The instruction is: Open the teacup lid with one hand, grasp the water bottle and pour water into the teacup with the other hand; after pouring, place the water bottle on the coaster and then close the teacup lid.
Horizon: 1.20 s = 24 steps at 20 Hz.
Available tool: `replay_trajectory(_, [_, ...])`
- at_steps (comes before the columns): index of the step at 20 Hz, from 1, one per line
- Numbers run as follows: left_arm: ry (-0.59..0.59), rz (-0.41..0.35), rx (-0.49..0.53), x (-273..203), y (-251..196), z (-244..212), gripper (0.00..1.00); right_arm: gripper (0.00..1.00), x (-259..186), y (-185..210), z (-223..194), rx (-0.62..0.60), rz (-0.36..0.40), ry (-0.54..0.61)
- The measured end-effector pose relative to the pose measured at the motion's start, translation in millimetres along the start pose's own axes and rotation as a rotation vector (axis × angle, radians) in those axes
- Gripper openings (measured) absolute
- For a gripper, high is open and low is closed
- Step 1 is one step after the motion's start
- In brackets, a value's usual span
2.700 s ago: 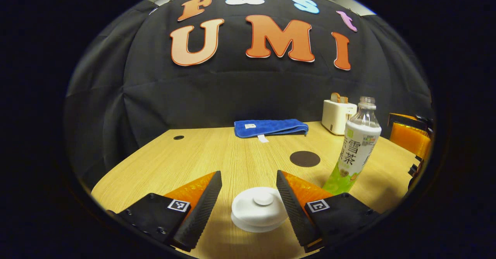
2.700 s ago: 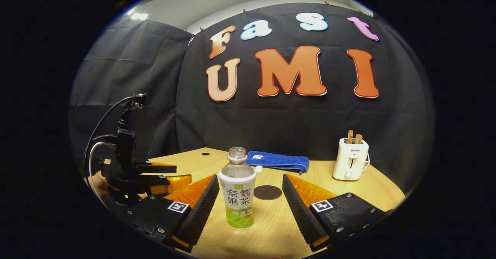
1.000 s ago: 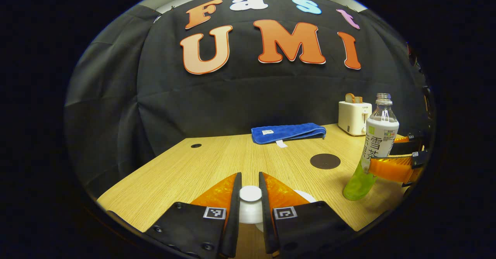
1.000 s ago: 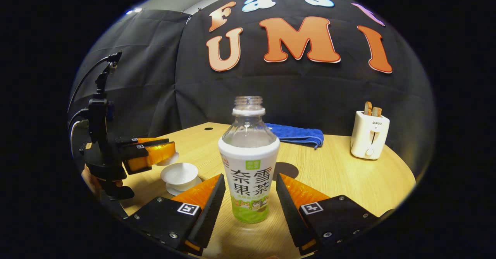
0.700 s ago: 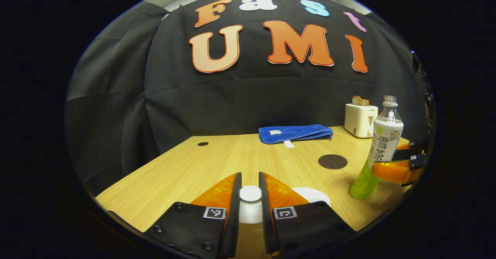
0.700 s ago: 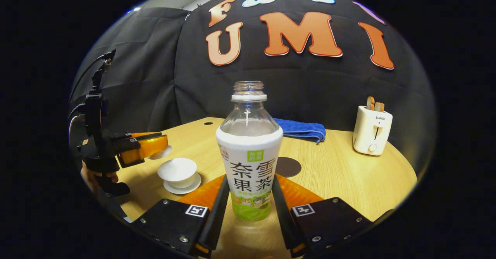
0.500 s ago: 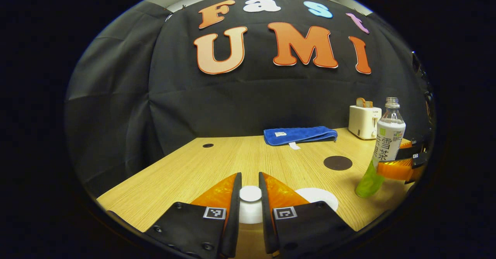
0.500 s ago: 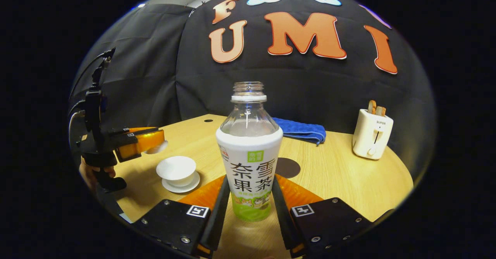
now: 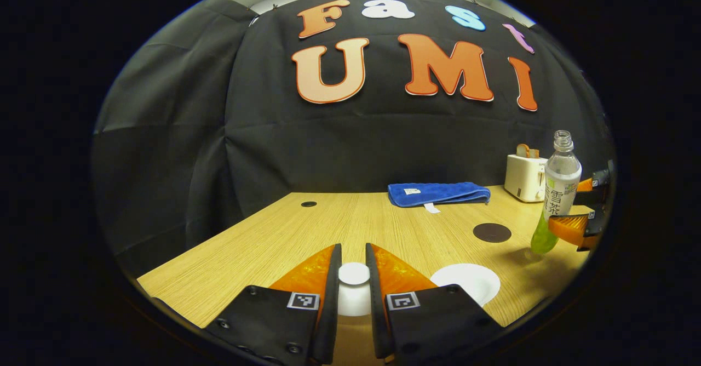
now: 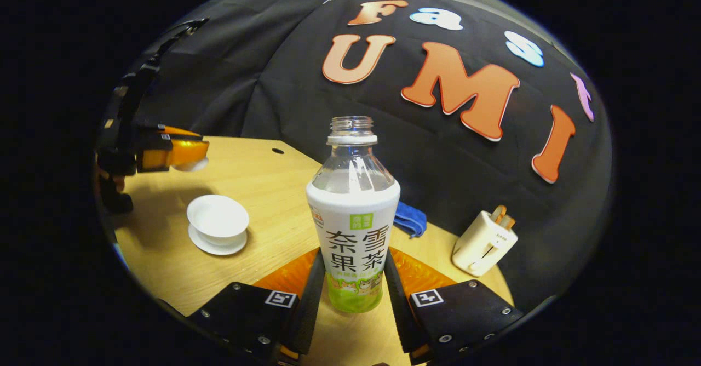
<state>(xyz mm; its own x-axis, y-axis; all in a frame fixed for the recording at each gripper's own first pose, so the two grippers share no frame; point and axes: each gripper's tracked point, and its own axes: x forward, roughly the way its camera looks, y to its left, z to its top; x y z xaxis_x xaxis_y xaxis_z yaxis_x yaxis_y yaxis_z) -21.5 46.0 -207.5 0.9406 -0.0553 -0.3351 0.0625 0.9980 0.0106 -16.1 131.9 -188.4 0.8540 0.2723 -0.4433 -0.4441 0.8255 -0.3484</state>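
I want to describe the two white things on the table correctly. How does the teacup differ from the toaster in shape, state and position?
The teacup is low, round and open, standing on a saucer; the toaster is a taller box with bread in its slots. The teacup stands on the near part of the table, near the left gripper that holds its lid; the toaster stands near the table's back edge, by the blue towel. Both are white.

Wooden table [image 9: 285, 234] bears towel [image 9: 438, 193], toaster [image 9: 524, 170], coaster [image 9: 492, 232], teacup [image 10: 218, 218].

Dim booth, soft overhead light, sharp focus, strong fisheye edge bending.
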Motion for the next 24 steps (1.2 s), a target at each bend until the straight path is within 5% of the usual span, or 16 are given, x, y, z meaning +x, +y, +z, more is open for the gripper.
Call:
replay_trajectory(12, [-0.021,0.025,-0.006,-4,33,7,0.30,0.61,12,2,4,-0.322,-0.079,0.022])
replay_trajectory(24, [-0.014,0.038,-0.031,-6,57,-1,0.30,0.61,17,13,25,-0.781,-0.187,-0.053])
